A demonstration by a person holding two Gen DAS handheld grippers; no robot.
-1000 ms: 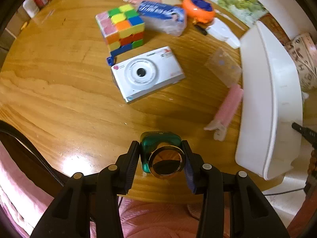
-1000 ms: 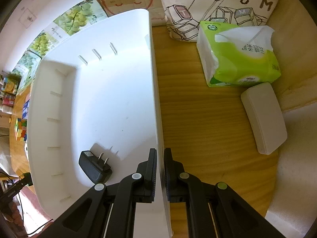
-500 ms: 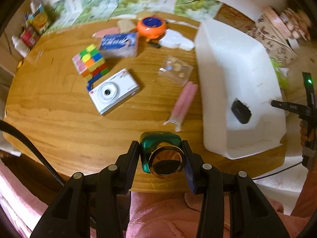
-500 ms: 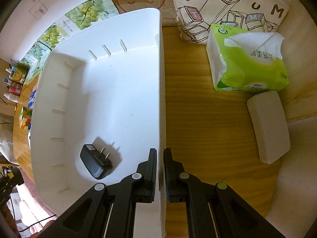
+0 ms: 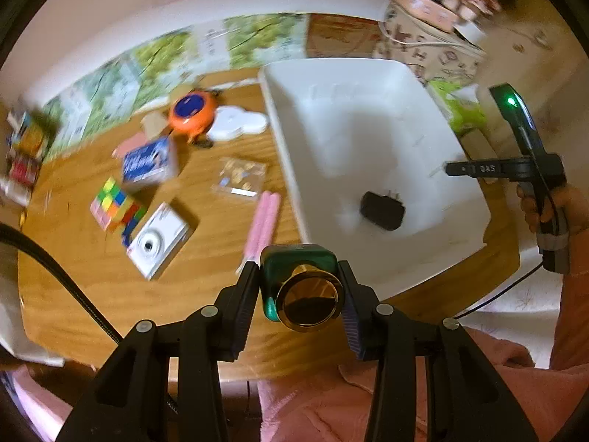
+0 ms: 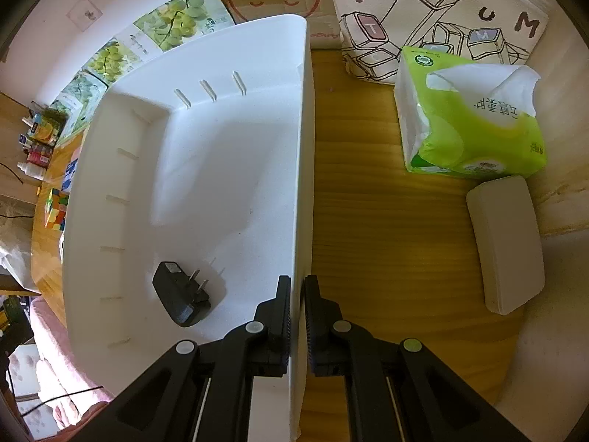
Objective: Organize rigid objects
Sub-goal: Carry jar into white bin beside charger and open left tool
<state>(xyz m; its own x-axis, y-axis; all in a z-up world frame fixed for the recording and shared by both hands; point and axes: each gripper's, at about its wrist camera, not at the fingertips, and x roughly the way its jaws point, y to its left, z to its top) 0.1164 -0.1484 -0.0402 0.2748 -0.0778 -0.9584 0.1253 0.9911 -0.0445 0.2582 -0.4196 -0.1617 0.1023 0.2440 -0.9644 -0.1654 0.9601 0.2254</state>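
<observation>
My left gripper (image 5: 299,296) is shut on a green bottle with a gold cap (image 5: 300,281), held in the air above the table's near edge, just left of the white bin (image 5: 368,136). Inside the bin lies a black plug adapter (image 5: 381,210), also seen from the right wrist (image 6: 180,296). My right gripper (image 6: 297,315) is shut on the bin's right wall (image 6: 303,169), one finger inside and one outside. On the wooden table to the left lie a white camera (image 5: 158,241), a colour cube (image 5: 116,208), a blue box (image 5: 149,162), a pink clip (image 5: 263,223) and an orange round case (image 5: 193,110).
A clear packet (image 5: 241,176) and a white flat piece (image 5: 239,125) lie near the bin's left side. Right of the bin stand a green tissue pack (image 6: 467,121), a white case (image 6: 506,254) and a printed bag (image 6: 434,18). A hand holds the right gripper's handle (image 5: 541,206).
My left gripper, still holding the bottle, has risen and swung right towards the bin, so the whole bin and the plug adapter now show. The right gripper stayed clamped on the wall.
</observation>
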